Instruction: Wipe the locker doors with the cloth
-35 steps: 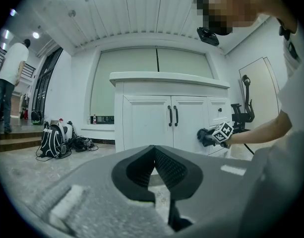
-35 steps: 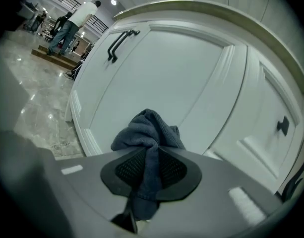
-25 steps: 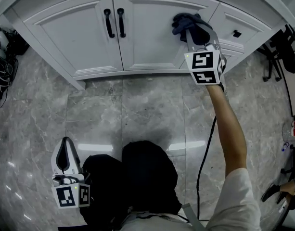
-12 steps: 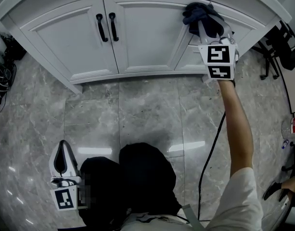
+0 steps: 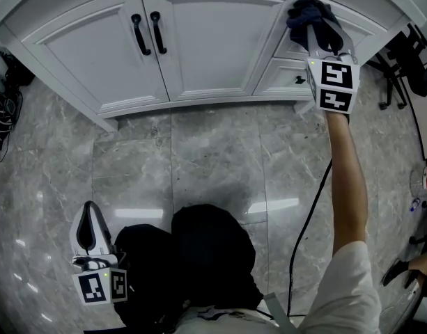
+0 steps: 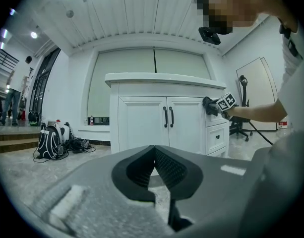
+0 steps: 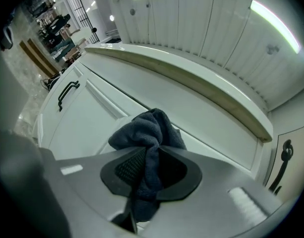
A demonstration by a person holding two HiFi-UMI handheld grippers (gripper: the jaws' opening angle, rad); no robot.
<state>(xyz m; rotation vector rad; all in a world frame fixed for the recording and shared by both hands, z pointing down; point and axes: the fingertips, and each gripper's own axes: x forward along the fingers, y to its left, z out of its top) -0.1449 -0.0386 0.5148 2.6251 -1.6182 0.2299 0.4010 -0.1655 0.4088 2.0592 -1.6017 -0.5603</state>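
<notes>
The white locker has two doors [image 5: 206, 40] with black handles [image 5: 147, 33] and drawers [image 5: 283, 78] at its right. My right gripper [image 5: 315, 28] is shut on a dark blue cloth [image 5: 305, 12] and holds it against the top drawer front, right of the doors. In the right gripper view the cloth [image 7: 147, 133] bunches out between the pads, against the white panel under the countertop. My left gripper [image 5: 89, 214] hangs low beside the person's legs over the floor. Its jaws meet with nothing between them [image 6: 154, 155]. The left gripper view shows the whole locker [image 6: 142, 123] from afar.
A marble tile floor [image 5: 199, 158] lies in front of the locker. Backpacks and cables [image 5: 1, 82] sit at the left, also in the left gripper view [image 6: 50, 140]. An office chair [image 5: 415, 65] stands at the right. A black cable [image 5: 307, 214] hangs below the right arm.
The right gripper has carried the cloth rightward along the locker front, from the right door's upper corner onto the top drawer. The left gripper has stayed put.
</notes>
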